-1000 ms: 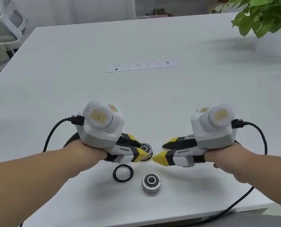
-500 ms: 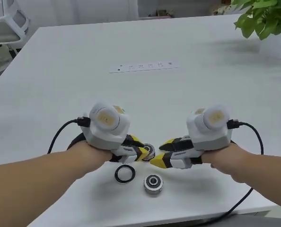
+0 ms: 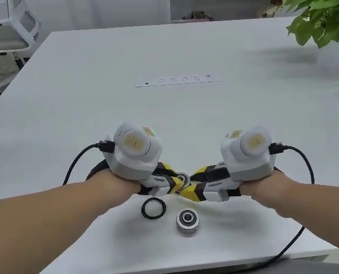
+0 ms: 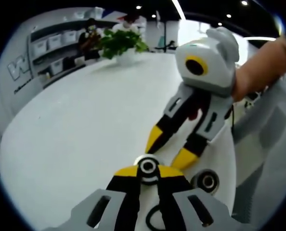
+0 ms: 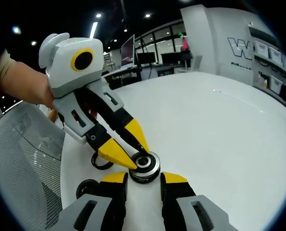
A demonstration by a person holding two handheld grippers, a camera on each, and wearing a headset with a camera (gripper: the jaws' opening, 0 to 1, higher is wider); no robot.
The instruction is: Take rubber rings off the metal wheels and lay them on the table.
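My left gripper [image 3: 178,184] is shut on a small metal wheel [image 3: 183,181] with a dark centre and holds it just above the table. The left gripper view has that wheel [image 4: 148,166] pinched between the yellow tips of the left gripper [image 4: 148,171]. My right gripper [image 3: 191,191] stands open, and its tips reach the held wheel [image 5: 145,166] from the other side. A loose black rubber ring [image 3: 153,208] lies flat on the table below the left gripper. A second metal wheel [image 3: 187,220] stands beside the ring.
The white table [image 3: 175,114] stretches far ahead with a flush socket strip [image 3: 178,80] in its middle. A potted plant [image 3: 318,20] stands at the far right corner. The near table edge runs just below the loose wheel. Black cables trail from both grippers.
My right gripper has moved left until its open tips meet the wheel held by the left gripper. The ring and the loose wheel have stayed put.
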